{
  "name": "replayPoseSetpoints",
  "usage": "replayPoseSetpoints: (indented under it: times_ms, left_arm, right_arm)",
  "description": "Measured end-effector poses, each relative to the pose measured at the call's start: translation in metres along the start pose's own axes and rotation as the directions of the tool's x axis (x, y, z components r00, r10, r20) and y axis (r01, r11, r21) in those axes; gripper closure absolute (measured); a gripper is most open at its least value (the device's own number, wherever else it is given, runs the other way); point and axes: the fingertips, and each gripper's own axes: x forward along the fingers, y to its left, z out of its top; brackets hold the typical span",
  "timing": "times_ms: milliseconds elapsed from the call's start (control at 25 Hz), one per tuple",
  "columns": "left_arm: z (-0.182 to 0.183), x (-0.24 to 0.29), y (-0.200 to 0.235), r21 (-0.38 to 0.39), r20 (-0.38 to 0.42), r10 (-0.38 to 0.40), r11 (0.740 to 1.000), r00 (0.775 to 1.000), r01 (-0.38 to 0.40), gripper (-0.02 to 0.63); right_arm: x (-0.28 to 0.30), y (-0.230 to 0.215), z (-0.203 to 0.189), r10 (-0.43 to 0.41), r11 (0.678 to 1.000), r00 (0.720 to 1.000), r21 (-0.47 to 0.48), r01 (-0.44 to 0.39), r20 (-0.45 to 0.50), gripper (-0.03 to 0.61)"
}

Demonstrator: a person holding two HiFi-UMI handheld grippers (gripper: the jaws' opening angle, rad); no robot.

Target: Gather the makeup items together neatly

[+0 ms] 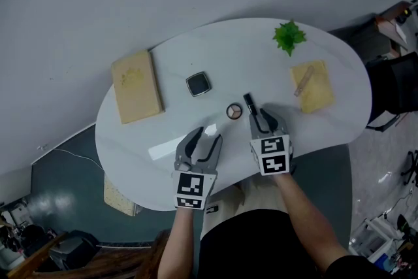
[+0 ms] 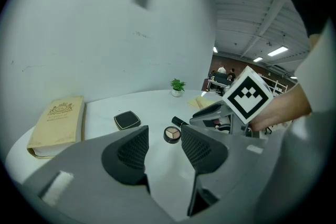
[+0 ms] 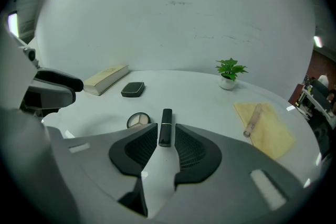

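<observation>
A black lipstick (image 3: 166, 126) lies on the white table (image 1: 228, 55), its near end between the jaws of my right gripper (image 3: 165, 145); a gap shows on each side, so the pads do not press on it. Just left of it sits a round eyeshadow compact (image 3: 138, 120), and farther back a square black compact (image 3: 133, 89). In the head view the lipstick (image 1: 249, 102) pokes out beyond the right gripper (image 1: 261, 119), next to the round compact (image 1: 234, 112). My left gripper (image 1: 204, 140) rests near the front edge, open and empty, facing the round compact (image 2: 171, 134).
A tan book (image 1: 136, 85) lies at the table's left. A small green plant (image 1: 288, 36) stands at the back right. A yellow cloth (image 1: 313, 85) with a wooden stick (image 1: 304, 81) on it lies at the right. The table's front edge is close to both grippers.
</observation>
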Motion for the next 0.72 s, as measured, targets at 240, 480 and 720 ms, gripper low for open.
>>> replayPoseSetpoints:
  times_ms: [240, 480, 720]
  left_arm:
    - [0.009, 0.008, 0.012, -0.039, 0.029, 0.029, 0.999, 0.999, -0.028, 0.416]
    - [0.013, 0.021, 0.033, -0.082, 0.043, 0.074, 0.994, 0.996, -0.07, 0.39]
    - [0.01, 0.037, 0.053, -0.13, 0.024, 0.125, 0.984, 0.992, -0.121, 0.356]
  right_arm:
    - [-0.018, 0.0, 0.008, 0.005, 1.0, 1.0, 0.004, -0.006, 0.025, 0.466]
    - [-0.033, 0.002, 0.024, 0.011, 1.0, 0.999, 0.01, -0.011, 0.053, 0.466]
    - [-0.042, 0.002, 0.038, 0.01, 1.0, 0.997, 0.013, -0.011, 0.071, 0.466]
